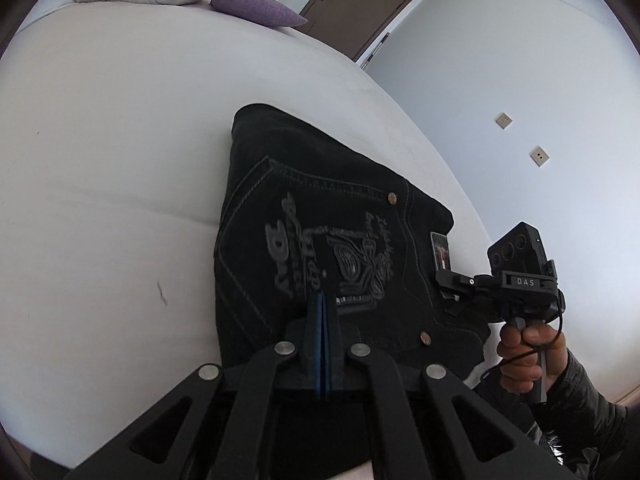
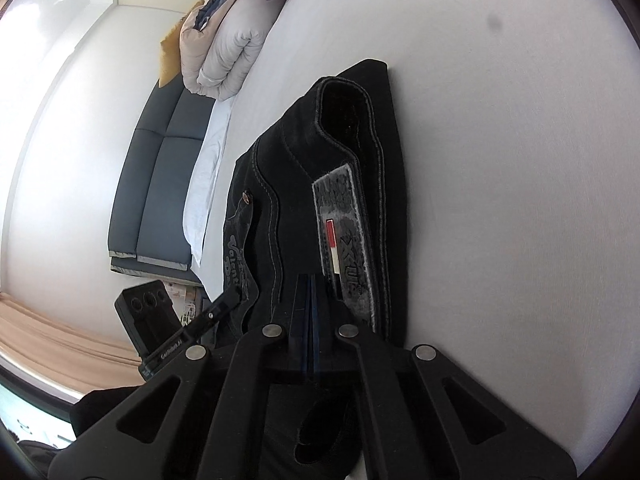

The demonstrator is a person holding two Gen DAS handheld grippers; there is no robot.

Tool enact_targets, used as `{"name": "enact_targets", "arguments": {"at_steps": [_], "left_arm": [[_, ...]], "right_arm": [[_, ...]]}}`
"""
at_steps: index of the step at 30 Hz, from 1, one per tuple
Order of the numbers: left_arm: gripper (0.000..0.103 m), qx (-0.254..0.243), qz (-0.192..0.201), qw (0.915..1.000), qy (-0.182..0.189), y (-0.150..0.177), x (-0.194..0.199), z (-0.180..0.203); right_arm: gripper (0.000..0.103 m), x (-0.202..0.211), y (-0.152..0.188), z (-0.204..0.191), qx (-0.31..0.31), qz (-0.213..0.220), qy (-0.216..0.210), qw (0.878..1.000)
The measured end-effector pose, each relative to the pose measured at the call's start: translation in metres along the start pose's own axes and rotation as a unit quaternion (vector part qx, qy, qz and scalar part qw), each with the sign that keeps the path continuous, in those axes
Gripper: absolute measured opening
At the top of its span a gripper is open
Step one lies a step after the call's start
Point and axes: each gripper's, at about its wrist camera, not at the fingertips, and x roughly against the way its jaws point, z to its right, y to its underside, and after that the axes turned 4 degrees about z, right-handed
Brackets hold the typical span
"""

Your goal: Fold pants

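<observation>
Pants (image 1: 320,220), black denim with grey stitching, lie as a compact bundle on the white bed (image 1: 100,160), near its edge, back pocket (image 1: 304,248) with its embroidered print facing up and the waistband (image 2: 360,200) with its patch (image 2: 344,240) along one side. Both tools are closed: the left gripper (image 1: 322,300) has its blue pads pressed together over the pocket, and the right gripper (image 2: 308,284) is shut the same way at the waistband beside the patch. Whether either pinches a fold of cloth between its tips I cannot tell, since the tips sit right against dark fabric; in the left view the right tool, held in a hand (image 1: 528,356), reaches the bundle's side by the patch. Judging from the thick seams, rivets and stacked layers, this cloth should handle as fairly heavy and stiff for a garment, yet still limp enough to sag and slide open if lifted from one point. Its surface looks matte and grippy, not slippery, and nothing about it is fragile. Good holds would be the waistband's doubled edge or the thick side seams, taken at two well-separated corners so the layers stay aligned; pinching only the top layer risks peeling the bundle apart.
</observation>
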Motion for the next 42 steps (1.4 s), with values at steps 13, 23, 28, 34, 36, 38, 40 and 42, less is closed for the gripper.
{"name": "enact_targets", "arguments": {"at_steps": [13,23,28,34,36,38,40,42], "left_arm": [[0.004,0.06,-0.02,0.9969,0.047,0.039,0.009,-0.013],[0.081,0.035,0.049,0.9977,0.031,0.005,0.063,-0.013],[0.09,0.069,0.055,0.996,0.016,-0.028,0.055,-0.04],[0.087,0.046,-0.036,0.9983,0.002,-0.046,-0.003,-0.047],[0.084,0.034,-0.059,0.9977,0.0,-0.049,-0.018,-0.045],[0.084,0.024,-0.079,0.9966,0.007,-0.052,-0.029,-0.041],[0.082,0.015,-0.096,0.9952,0.01,-0.055,-0.038,-0.037],[0.073,0.012,-0.104,0.9944,0.015,-0.057,-0.043,-0.037]], "right_arm": [[0.0,0.029,0.04,0.014,0.018,-0.025,-0.063,0.998],[0.008,0.078,0.026,0.002,0.079,0.012,0.011,0.997],[0.057,0.073,0.008,0.002,0.051,0.038,0.0,0.998],[0.057,0.058,-0.018,0.006,-0.015,0.03,0.028,0.999],[0.057,0.052,-0.028,0.01,-0.041,0.017,0.027,0.999],[0.056,0.042,-0.037,0.01,-0.054,0.003,0.04,0.998],[0.055,0.03,-0.042,0.006,-0.055,-0.006,0.051,0.997],[0.055,0.019,-0.048,0.003,-0.056,-0.007,0.054,0.997]]}}
